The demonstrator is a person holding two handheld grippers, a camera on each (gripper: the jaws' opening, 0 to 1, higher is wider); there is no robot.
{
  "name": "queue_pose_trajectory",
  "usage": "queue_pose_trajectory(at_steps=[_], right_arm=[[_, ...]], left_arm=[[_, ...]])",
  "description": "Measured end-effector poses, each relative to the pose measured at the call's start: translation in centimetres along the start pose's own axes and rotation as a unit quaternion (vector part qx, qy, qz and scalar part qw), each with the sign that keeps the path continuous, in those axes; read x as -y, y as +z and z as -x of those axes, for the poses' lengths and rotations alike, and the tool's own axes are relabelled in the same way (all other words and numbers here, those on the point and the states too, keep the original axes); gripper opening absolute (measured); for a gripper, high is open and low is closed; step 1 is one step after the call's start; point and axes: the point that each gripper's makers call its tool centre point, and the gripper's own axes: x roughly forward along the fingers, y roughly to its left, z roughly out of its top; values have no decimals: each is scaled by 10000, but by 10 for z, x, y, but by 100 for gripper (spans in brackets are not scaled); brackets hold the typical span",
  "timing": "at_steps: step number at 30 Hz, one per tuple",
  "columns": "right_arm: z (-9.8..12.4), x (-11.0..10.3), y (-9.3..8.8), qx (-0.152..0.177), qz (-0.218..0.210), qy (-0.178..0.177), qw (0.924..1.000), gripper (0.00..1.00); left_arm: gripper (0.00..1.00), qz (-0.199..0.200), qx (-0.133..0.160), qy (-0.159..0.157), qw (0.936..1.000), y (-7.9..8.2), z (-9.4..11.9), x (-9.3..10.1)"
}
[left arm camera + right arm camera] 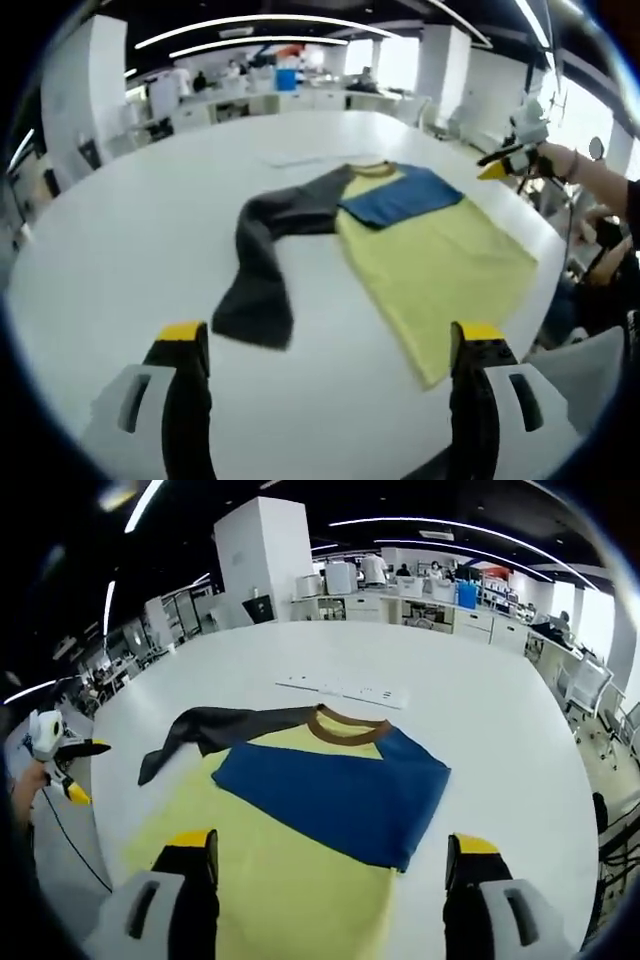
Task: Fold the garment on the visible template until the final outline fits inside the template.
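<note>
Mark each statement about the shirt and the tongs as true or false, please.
1. The yellow long-sleeved shirt lies on the white round table. True.
2. Its blue sleeve is folded across the body. True.
3. Its dark grey sleeve is folded over the chest. False: it stretches out onto the table.
4. The left tongs grip the hem. False: they are open and hold nothing.
5. The collar is brown. True.

You have bright, even light from long ceiling strips point(250, 22) and windows point(600, 610). The white table point(120, 240) glares softly and shadows are faint. Fisheye bending curves the edges, and the left gripper view looks slightly blurred.
</note>
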Motion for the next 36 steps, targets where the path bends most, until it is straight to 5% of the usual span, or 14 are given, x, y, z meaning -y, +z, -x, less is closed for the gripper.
queue_pose_trajectory(at_steps=[15,26,36], right_arm=[[45,-41,4,187,247,494,9983,99],[63,-60,-12,233,503,687,9961,99],[69,-62,-33,240,450,634,9967,99]], left_arm=[[92,215,43,313,9993,-6,-4,-46],[67,-189,50,471,9987,-12,-18,-64],[47,67,-32,598,9982,-27,-39,-80]])
